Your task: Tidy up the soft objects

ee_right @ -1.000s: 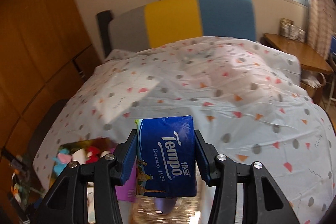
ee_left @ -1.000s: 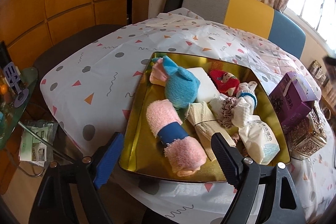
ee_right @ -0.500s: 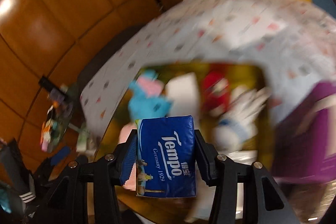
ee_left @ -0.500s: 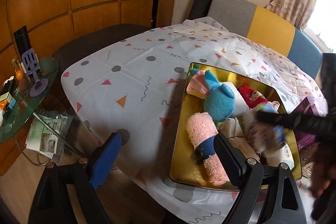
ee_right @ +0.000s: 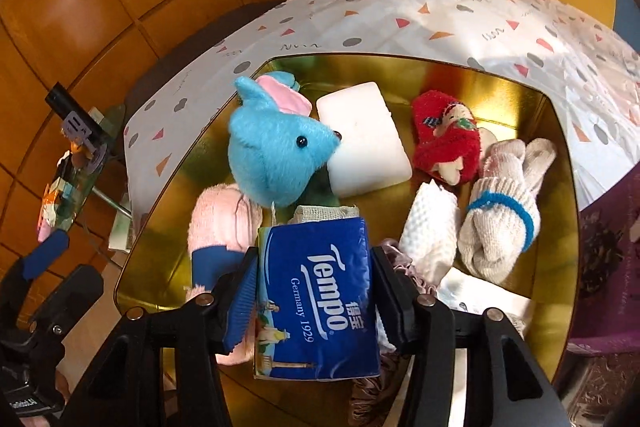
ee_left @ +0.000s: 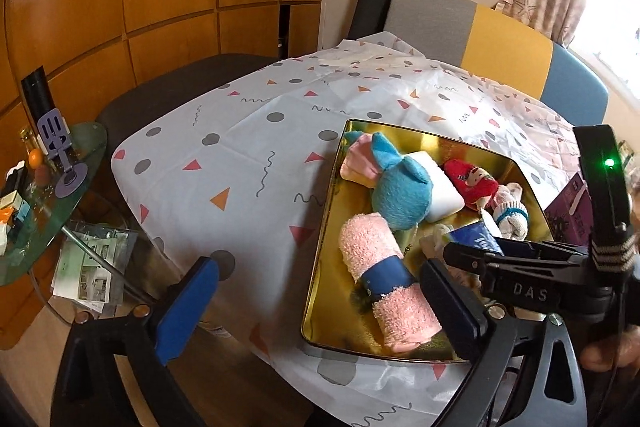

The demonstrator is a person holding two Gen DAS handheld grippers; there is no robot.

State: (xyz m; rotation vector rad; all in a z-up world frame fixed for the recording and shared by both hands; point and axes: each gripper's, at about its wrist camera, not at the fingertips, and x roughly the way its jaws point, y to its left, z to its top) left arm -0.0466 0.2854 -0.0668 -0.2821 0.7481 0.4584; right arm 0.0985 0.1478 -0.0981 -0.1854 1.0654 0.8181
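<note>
Presently the right gripper [ee_right: 316, 301] sits lowest in its own view, at 6 o'clock, with the blue tissue pack [ee_right: 318, 297] between its pads; its jaws have just been opening, a sliver of gap shows at the left pad, and whether the pack is gripped or already let go cannot be told. The pack hangs low over the near part of the gold tray [ee_right: 560, 131], above a pink rolled towel [ee_right: 218, 223] at 9 o'clock and a white mesh cloth [ee_right: 434, 227] at 3 o'clock. Further in lie a white sock bundle with a blue band [ee_right: 498, 235], a blue plush mouse [ee_right: 276, 155], a white foam block [ee_right: 366, 143] and a red knitted toy [ee_right: 448, 137] at 1 o'clock. The left gripper [ee_left: 320, 303] stands fully spread and empty, its jaws also just widened, straddling the tray's near left corner over the patterned tablecloth [ee_left: 240, 147]. Judged from this, collection is well advanced: most soft items are already in the tray, and the tissue pack is at the point of deposit. Remaining work appears limited to completing that release; a purple box [ee_right: 612, 227] stands beside the tray at 3 o'clock, outside it.
</note>
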